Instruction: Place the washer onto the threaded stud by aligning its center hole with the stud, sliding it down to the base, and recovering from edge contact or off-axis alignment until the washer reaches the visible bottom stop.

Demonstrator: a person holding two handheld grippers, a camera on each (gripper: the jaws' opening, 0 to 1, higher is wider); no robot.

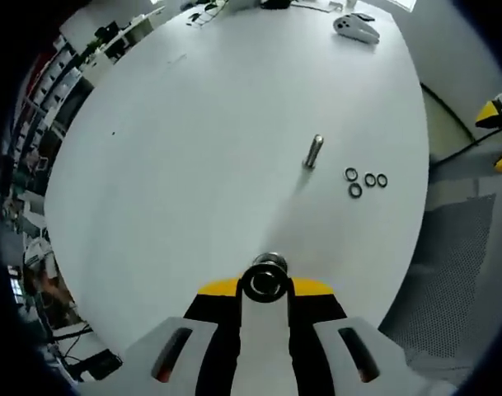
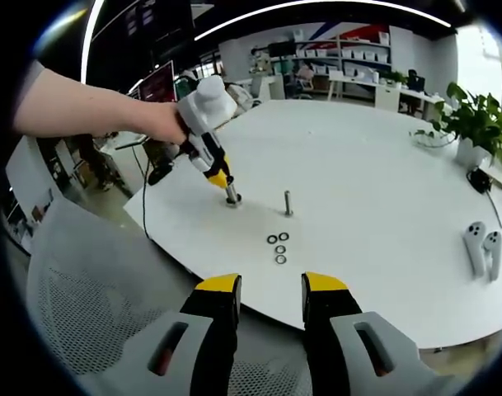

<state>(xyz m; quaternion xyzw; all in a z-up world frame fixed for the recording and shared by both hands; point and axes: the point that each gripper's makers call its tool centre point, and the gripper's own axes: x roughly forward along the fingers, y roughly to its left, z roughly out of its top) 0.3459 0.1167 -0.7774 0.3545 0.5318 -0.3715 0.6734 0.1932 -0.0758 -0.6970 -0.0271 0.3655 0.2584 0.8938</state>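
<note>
A short threaded stud [image 1: 314, 153] [image 2: 288, 202] stands upright on the round white table [image 1: 193, 165] [image 2: 374, 181]. Several small dark washers [image 1: 364, 181] [image 2: 279, 246] lie flat in a cluster beside it. My left gripper [image 1: 265, 287] is shut on a second metal stud [image 1: 268, 276], seen end-on with a dark ring round its top. From the right gripper view, a hand holds that left gripper [image 2: 223, 183] pointing down, with the second stud [image 2: 232, 195] resting on the table left of the free stud. My right gripper [image 2: 271, 297] is open and holds nothing, hovering off the table's near edge.
Two white controllers [image 2: 481, 247] [image 1: 355, 29] lie near the table's far side. A potted plant [image 2: 473, 124] stands by its edge. A grey mesh chair [image 2: 86, 313] [image 1: 457, 272] sits just off the table. Shelves and desks line the background.
</note>
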